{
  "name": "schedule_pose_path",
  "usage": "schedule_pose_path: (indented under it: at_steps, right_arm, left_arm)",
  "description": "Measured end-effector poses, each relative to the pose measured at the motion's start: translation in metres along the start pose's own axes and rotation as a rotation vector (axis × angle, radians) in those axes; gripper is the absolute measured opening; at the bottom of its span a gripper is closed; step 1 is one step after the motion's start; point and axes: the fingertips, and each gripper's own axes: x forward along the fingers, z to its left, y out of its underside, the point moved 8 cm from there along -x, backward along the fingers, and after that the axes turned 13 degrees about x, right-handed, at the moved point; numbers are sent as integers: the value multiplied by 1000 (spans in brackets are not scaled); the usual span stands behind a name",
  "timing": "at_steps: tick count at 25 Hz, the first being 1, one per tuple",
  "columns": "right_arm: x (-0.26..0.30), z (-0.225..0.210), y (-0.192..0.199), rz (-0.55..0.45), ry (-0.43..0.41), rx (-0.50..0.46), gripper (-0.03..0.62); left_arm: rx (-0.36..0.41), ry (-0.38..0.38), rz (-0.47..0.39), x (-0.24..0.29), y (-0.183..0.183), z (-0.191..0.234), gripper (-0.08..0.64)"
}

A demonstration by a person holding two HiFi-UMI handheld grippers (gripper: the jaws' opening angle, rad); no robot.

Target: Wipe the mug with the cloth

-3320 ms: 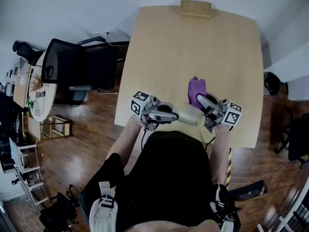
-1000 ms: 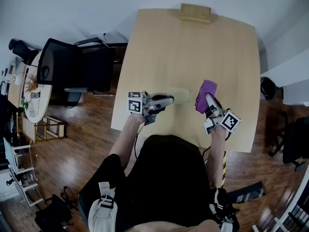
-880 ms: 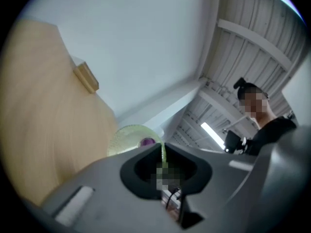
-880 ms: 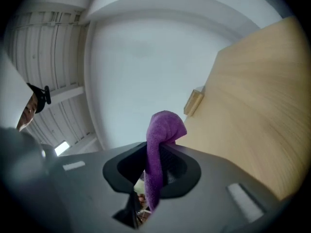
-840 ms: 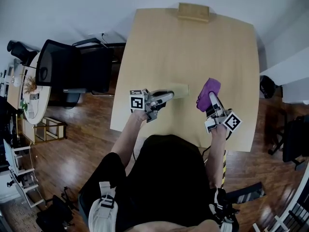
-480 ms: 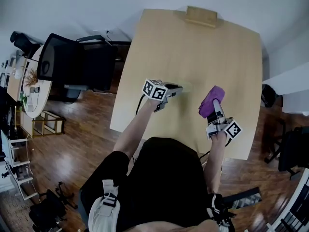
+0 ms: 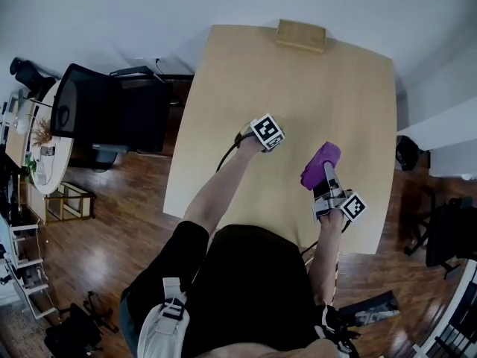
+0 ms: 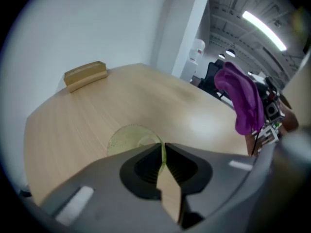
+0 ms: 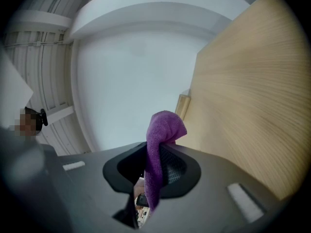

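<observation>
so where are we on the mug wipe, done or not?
Wiping looks over: the cloth, at the mug seconds ago, now hangs clear of it in the right gripper. In hand: the left gripper pinches the mug's rim, down by the table; touching or not, can't tell. Left: probably release mug and cloth.

Cloth (image 7: pixel 319 164) right of mug (image 8: pixel 127 139); block (image 7: pixel 301 34) at far edge of table (image 7: pixel 350 88).

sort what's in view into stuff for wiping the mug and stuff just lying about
For the job:
- mug, pinched at its rim by the left claw
- purple cloth, clamped in the right claw

Lying about:
- wooden block at the far edge of the table
- black office chair beside it
</observation>
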Motion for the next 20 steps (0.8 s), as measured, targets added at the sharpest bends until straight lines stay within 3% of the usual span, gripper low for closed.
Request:
schedule_pose_path:
  at_steps: [3,6,13,17,20]
  right_arm:
    - [-1,-2,-4,-11,7,5,60]
    - [-2,-3,-6,-17,6,7,60]
    - [-1,-2,-11,-8,-25,-10,60]
    - [-1,0,-7,-4,-27,4,60]
    - [0,3,-5,3,-38,9,60]
  left_arm:
    - [85,-32,61,12,-13,8,44]
    - [181,-104,64,20,-26,16,45]
    - [135,-51,28,19,-26,2,121]
    - [165,-104,3,14,-26,3,131]
    - [138,-109,-48,0,-24,-4,146]
